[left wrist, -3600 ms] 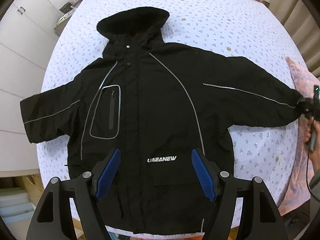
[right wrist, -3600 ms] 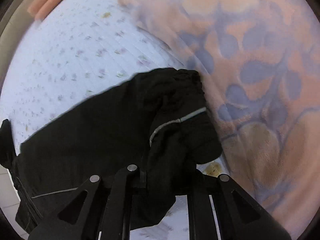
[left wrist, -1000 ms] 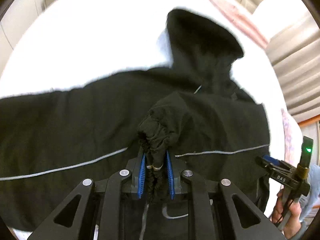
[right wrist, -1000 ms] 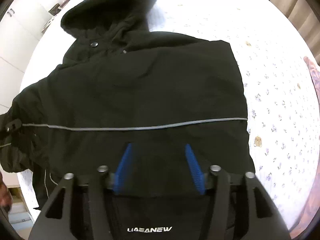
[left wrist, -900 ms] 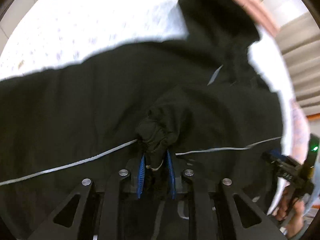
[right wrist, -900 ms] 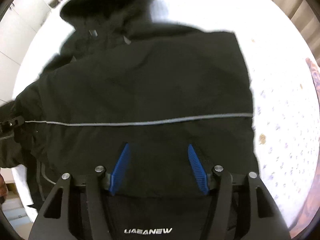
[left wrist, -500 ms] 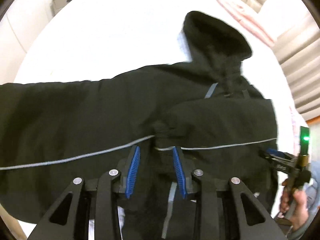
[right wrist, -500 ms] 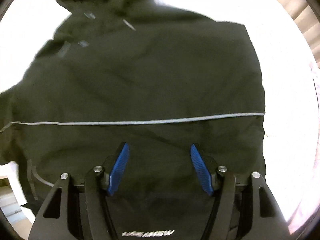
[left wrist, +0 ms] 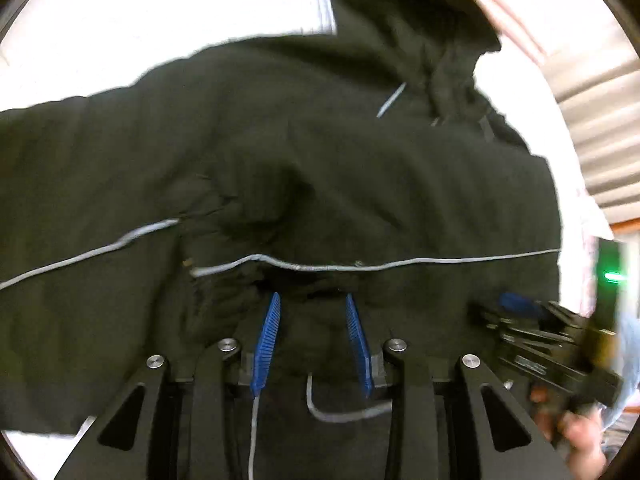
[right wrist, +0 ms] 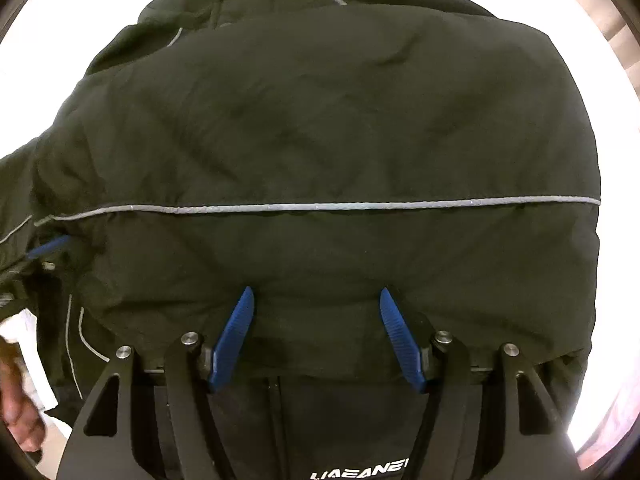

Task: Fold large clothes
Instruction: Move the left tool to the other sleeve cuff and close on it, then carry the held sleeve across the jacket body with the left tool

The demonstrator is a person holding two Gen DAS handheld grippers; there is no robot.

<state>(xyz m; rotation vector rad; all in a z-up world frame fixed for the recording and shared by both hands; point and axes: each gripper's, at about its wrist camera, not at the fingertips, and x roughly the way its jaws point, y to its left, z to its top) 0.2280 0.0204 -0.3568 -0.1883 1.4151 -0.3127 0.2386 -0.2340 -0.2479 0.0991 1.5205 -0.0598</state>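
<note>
A black hooded jacket [right wrist: 320, 128] with grey piping lies on the white bed, one sleeve folded across its front. It also fills the left wrist view [left wrist: 304, 184], hood [left wrist: 404, 20] at the top. My left gripper [left wrist: 312, 300] is open just over the cuff of the folded sleeve, holding nothing. My right gripper [right wrist: 316, 296] is open wide above the folded sleeve, near the white logo [right wrist: 360, 474]. The right gripper also shows at the right edge of the left wrist view [left wrist: 532, 332]. The left gripper's blue finger tip [right wrist: 48, 248] shows at the left edge of the right wrist view.
The white patterned bedsheet [left wrist: 180, 12] shows around the jacket. A pink blanket [left wrist: 516, 32] lies at the far side of the bed. A curtain [left wrist: 600, 136] hangs at the right. A hand [right wrist: 16, 412] shows at the lower left.
My left gripper has let go of the sleeve cuff and opened. The cuff now lies on the jacket front. My right gripper has stayed open and moved closer to the jacket.
</note>
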